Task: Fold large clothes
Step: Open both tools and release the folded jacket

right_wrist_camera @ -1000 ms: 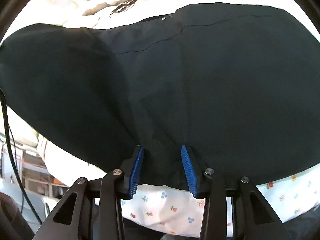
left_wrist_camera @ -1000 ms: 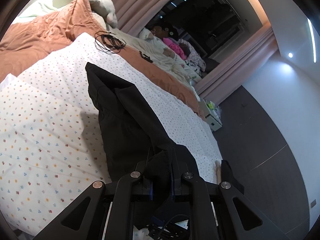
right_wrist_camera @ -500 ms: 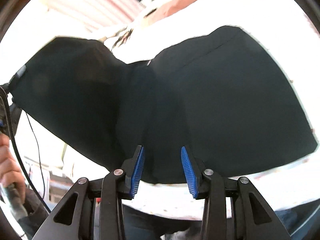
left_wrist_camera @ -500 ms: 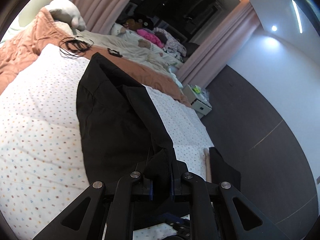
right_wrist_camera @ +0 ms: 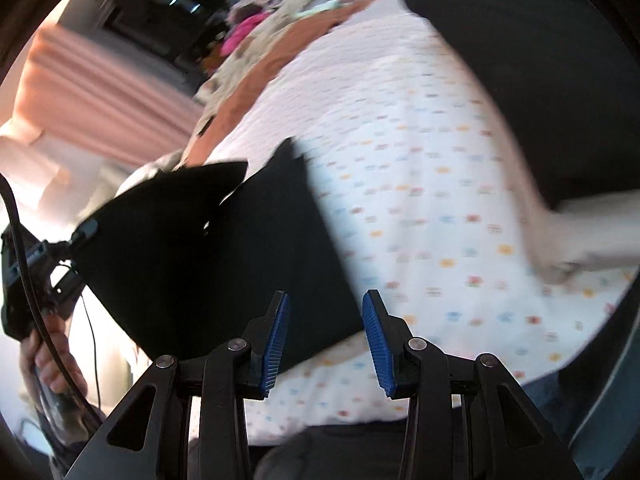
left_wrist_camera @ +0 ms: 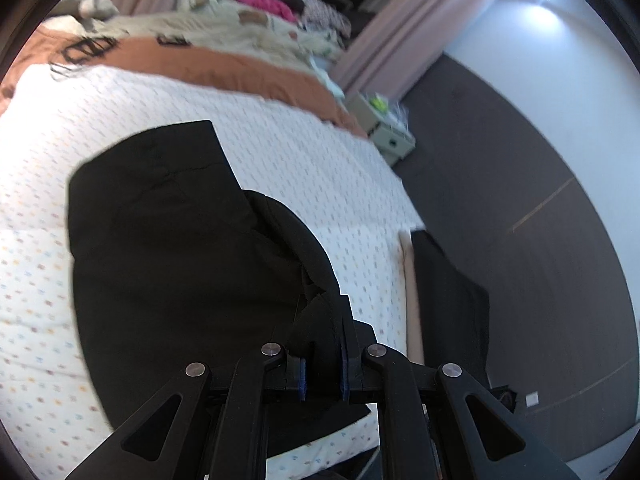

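Note:
A large black garment point(left_wrist_camera: 168, 248) lies on the dotted white bed sheet point(left_wrist_camera: 304, 168). My left gripper point(left_wrist_camera: 323, 374) is shut on a bunched edge of the garment at its near right corner and holds that edge lifted. In the right wrist view the garment point(right_wrist_camera: 224, 256) hangs from the left gripper point(right_wrist_camera: 86, 232) at the left. My right gripper point(right_wrist_camera: 326, 344) is open and empty, with its blue pads point(right_wrist_camera: 276, 340) just over the garment's near edge.
An orange blanket point(left_wrist_camera: 224, 68) and cream bedding lie at the far side of the bed. Black cables point(left_wrist_camera: 86, 48) rest on the blanket. A small bedside cabinet point(left_wrist_camera: 390, 136) stands by pink curtains. Another dark cloth point(left_wrist_camera: 448, 300) hangs off the bed's right edge.
My right gripper has come off the black garment and swung right, over the bare sheet. My left gripper has kept its grip and carried the garment's edge up and over the bed.

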Tool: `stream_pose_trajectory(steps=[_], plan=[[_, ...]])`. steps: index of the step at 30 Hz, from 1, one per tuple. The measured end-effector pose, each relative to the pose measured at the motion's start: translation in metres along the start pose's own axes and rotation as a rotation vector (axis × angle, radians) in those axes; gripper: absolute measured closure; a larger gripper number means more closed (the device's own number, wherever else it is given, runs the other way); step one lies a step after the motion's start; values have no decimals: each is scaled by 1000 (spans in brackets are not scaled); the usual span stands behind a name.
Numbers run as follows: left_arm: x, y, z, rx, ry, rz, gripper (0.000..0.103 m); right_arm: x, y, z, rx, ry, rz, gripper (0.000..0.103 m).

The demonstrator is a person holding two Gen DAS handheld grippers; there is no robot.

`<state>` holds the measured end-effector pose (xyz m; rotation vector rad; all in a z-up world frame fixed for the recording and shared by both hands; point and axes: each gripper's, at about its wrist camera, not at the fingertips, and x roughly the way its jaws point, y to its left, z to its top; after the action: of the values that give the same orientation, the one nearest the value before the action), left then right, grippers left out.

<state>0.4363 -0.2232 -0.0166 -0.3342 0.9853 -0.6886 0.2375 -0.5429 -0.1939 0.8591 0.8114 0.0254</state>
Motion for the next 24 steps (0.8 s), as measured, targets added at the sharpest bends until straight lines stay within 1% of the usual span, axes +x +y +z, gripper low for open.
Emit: stream_pose_trajectory(steps=[2, 6, 9, 11, 12, 13, 14, 15, 16, 17, 18, 19, 21, 24], plan=[[17, -8, -8, 16, 40, -2, 92, -9, -16, 0, 24, -6, -10, 63], [42, -27, -29, 65, 119, -16, 92, -20, -33, 0, 49, -10, -21, 63], [58, -38, -44, 110, 188, -12, 92, -18, -38, 5, 48, 0, -11, 63], [64, -44, -53, 134, 225, -15, 90, -16, -34, 3, 39, 10, 3, 61], [66, -47, -57, 145, 241, -15, 86, -15, -30, 4, 32, 17, 15, 59], [67, -50, -59, 152, 252, -17, 79, -12, -27, 3, 24, 24, 27, 57], [66, -52, -60, 156, 258, -19, 75, -9, -23, 3, 17, 31, 40, 51], [64, -52, -60, 158, 262, -29, 66, -7, -20, 2, 11, 34, 48, 46], [61, -51, -61, 155, 259, -54, 60, -6, -16, 1, 2, 37, 61, 45], [54, -48, -60, 146, 252, -89, 57, -4, -12, 1, -5, 39, 71, 43], [48, -44, -58, 135, 241, -104, 49, -3, -8, 1, -13, 42, 81, 41], [45, -40, -55, 127, 225, -99, 44, -2, -4, 1, -19, 45, 90, 41], [32, -27, -50, 114, 181, -60, 43, 0, 3, 1, -27, 50, 105, 39], [10, 0, -49, 74, 145, -19, 43, 5, 15, 1, -44, 60, 129, 39]])
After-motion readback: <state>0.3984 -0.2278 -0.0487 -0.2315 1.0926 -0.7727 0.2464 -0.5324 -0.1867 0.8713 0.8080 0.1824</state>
